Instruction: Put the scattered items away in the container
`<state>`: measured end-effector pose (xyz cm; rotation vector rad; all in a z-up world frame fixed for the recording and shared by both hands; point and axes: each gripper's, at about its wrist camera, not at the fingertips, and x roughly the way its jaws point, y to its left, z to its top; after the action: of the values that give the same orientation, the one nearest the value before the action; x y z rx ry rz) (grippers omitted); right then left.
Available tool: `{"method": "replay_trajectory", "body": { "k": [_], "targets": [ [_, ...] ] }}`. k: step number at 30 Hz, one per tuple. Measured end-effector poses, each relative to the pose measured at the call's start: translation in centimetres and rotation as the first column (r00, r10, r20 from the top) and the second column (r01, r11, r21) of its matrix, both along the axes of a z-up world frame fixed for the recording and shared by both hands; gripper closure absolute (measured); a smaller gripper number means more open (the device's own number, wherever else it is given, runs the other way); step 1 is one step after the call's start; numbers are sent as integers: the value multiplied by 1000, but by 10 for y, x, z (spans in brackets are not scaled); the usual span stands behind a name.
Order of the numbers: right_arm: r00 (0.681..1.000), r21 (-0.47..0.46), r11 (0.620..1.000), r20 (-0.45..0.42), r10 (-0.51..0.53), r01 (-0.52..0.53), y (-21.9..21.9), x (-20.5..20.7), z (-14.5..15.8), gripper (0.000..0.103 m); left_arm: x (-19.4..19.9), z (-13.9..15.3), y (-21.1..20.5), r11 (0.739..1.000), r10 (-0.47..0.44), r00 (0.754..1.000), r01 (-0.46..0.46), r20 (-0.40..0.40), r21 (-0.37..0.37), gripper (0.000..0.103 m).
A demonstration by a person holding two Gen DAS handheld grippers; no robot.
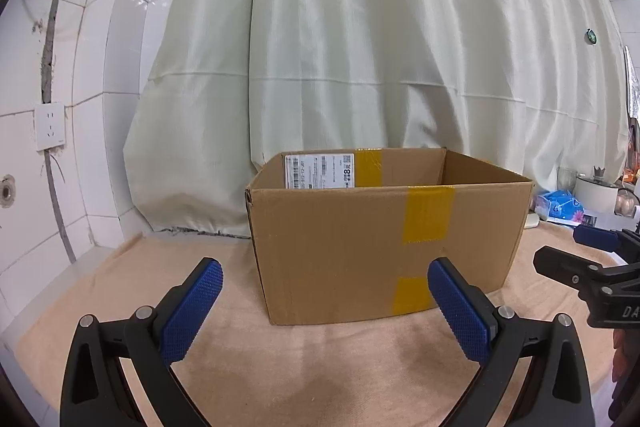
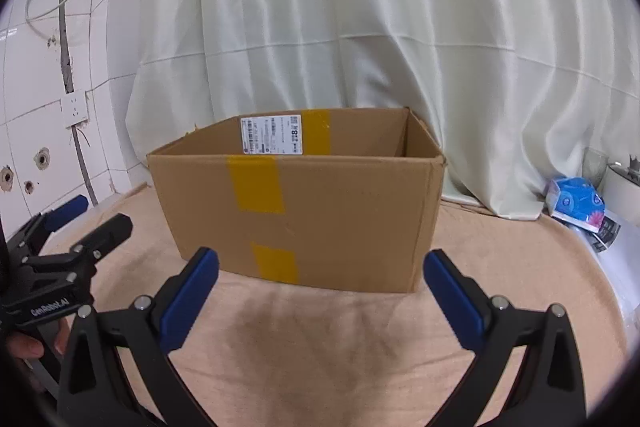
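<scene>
Facing cardboard box (image 1: 360, 239) ahead, apart | left tool (image 1: 326, 311) spread, empty | right tool (image 2: 320, 301) spread, empty

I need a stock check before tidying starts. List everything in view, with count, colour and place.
open brown cardboard box with yellow tape: one, centre of the cloth, interior floor hidden
white shipping label: one, on the box's inner back wall
peach cloth table cover: one, under the box
pale green curtain: one, behind the box
white wall socket: one, tiled wall, left
blue patterned packet: one, far right by the curtain
white pot: one, far right
left gripper: black, blue pads, open
right gripper: black, blue pads, open
</scene>
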<state>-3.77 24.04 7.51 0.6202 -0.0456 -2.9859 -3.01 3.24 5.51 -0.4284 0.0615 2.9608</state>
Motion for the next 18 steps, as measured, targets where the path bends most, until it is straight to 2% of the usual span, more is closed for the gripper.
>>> {"method": "replay_trajectory", "body": {
  "k": [5,18],
  "targets": [
    [1000,-24,1000,-5,-13,13,5,2,-4,0,0,-2,4,1000,-10,1000,10,-3,0,0],
    [1000,7,1000,-17,16,-16,-6,-2,-4,0,-10,-3,2,999,-27,999,27,29,20,0]
  ]
}}
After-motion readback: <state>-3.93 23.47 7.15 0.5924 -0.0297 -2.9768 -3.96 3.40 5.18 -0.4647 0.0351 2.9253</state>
